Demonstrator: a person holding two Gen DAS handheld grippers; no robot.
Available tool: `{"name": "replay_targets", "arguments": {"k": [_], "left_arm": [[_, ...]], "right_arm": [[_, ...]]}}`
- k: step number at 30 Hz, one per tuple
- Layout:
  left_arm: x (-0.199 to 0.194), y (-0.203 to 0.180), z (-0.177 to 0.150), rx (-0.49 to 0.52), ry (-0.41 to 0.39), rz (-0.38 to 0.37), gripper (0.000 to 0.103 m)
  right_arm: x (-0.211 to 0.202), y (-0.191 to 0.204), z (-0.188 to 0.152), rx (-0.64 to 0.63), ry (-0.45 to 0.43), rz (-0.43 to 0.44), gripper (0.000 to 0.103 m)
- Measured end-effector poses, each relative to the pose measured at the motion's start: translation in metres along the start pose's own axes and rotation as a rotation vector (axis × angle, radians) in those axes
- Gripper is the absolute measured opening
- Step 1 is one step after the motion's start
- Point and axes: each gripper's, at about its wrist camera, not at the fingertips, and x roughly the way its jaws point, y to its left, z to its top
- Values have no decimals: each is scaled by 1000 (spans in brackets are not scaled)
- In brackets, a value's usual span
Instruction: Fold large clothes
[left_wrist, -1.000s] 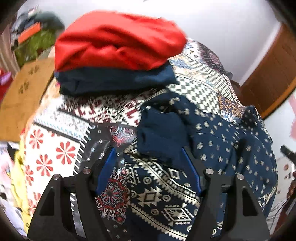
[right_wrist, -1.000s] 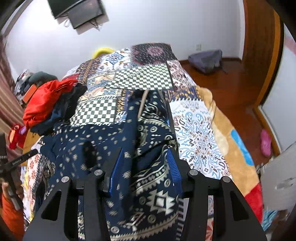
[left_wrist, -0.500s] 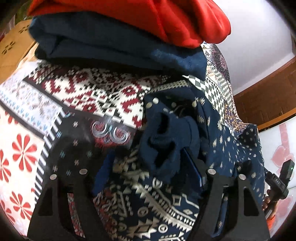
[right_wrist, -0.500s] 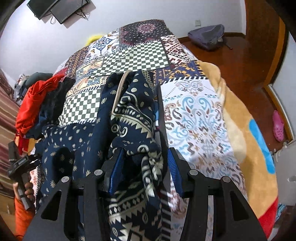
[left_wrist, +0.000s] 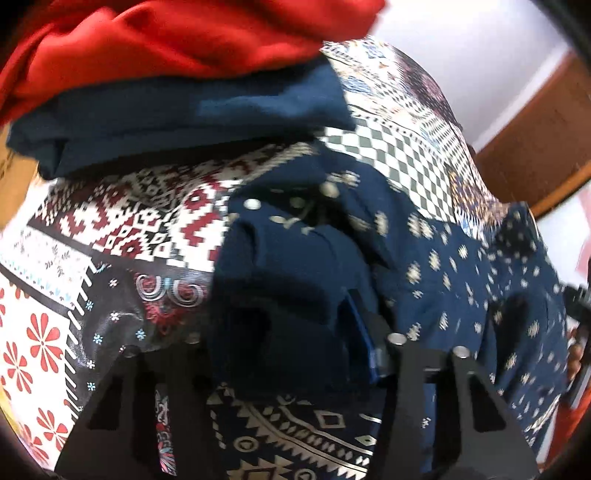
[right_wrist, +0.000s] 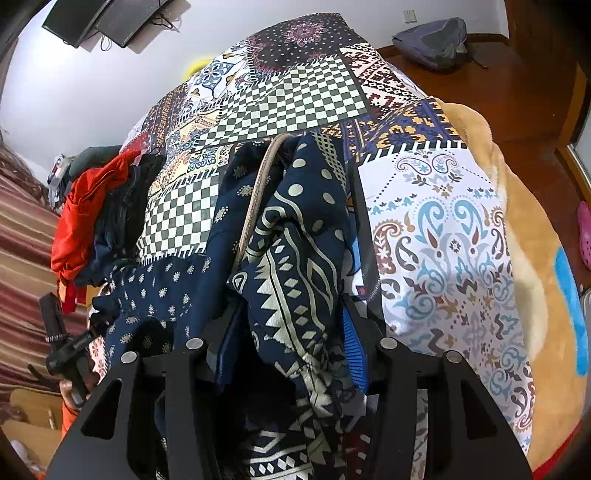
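- One patterned navy garment (right_wrist: 295, 236) lies bunched across the bed (right_wrist: 443, 229), spread from the left side to the middle of the patchwork cover
- Two folded pieces sit stacked at the left edge of the bed: a red garment (left_wrist: 177, 40) on top of a plain dark blue garment (left_wrist: 184, 114)
- Two hand-held grippers are in view, one in each wrist view
- The stack fills the top of the left wrist view, close above the navy garment and just beyond it
- A wall-mounted screen (right_wrist: 107, 18) hangs at upper left, a grey bag (right_wrist: 432, 40) lies on the wooden floor past the far end of the bed, and a pink shoe (right_wrist: 584, 236) lies on the floor at the right edge
- The left hand-held gripper (left_wrist: 288, 332) has just been closing its jaws, now about half spread, and a thick dark fold of the navy garment fills the gap; its near finger is hidden by the cloth, the blue pad (left_wrist: 360, 332) of the other presses the fold
- The right hand-held gripper (right_wrist: 291, 343) stands about half spread and grips a hanging bunch of the same garment between its blue pads (right_wrist: 352, 347)
- The picture in the left wrist view is blurred
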Motion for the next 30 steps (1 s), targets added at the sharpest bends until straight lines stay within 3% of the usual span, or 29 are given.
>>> {"name": "replay_targets", "arguments": {"k": [2, 4, 5, 9, 18, 30], "left_arm": [[-1, -5, -2, 8, -3, -3, 40], [-2, -4, -2, -8, -2, -19, 32], [-5, 0, -3, -16, -1, -29, 31], [-18, 3, -3, -17, 9, -61, 23], [-63, -42, 15, 102, -81, -54, 20], [-86, -93, 83, 205, -209, -23, 19]], "right_arm": [[1, 1, 0, -7, -8, 0, 46], [1, 2, -1, -3, -18, -10, 37], [1, 3, -2, -2, -16, 2, 26], [-5, 8, -2, 11, -44, 15, 20], [-49, 48, 2, -101, -176, 25, 17], [-81, 56, 57, -125, -334, -27, 17]]}}
